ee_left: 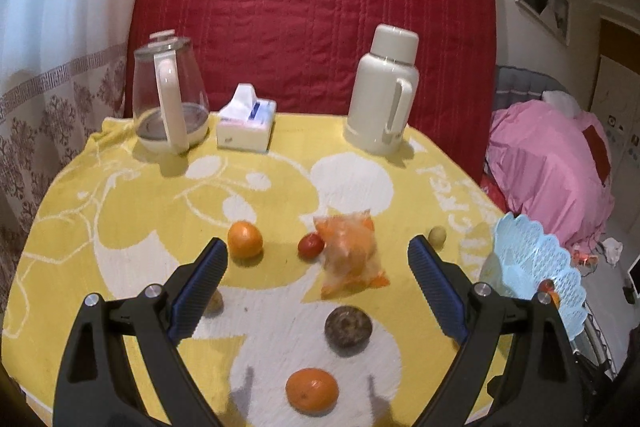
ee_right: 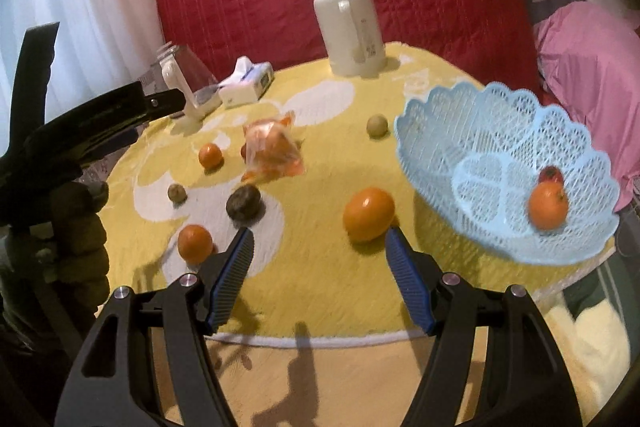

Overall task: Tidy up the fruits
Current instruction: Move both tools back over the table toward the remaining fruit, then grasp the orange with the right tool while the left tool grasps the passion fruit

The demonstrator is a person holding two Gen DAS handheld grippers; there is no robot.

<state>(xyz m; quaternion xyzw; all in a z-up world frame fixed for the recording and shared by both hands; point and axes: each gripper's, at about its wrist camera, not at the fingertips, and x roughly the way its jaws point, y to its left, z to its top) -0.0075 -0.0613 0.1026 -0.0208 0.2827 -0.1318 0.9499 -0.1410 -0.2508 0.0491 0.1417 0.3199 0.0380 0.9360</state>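
Although white lettering is woven into the yellow cloth (ee_left: pixel 132 211) near its right edge, it is seen reversed and only a fragment can be made out, so no word is read with confidence. A small printed label is carried on the white flask (ee_right: pixel 347 23), too small to be read; printing on the tissue box (ee_left: pixel 247 123) is likewise illegible.

Both tools are held with jaws apart and nothing between the pads. The left gripper (ee_left: pixel 318 247) is spread wide above a bagged orange (ee_left: pixel 349 254), a red fruit (ee_left: pixel 311 245) and a dark round fruit (ee_left: pixel 348 325), none of them touched. The right gripper (ee_right: pixel 320 237) is opened to a middling width, and a large orange (ee_right: pixel 369 213) is seen just beyond its right fingertip, contact not being discernible.

An orange (ee_right: pixel 548 206) and a red fruit (ee_right: pixel 551 174) are already lying in the blue lattice basket (ee_right: pixel 436 115) at the table's right edge. Other fruits are scattered on the cloth.
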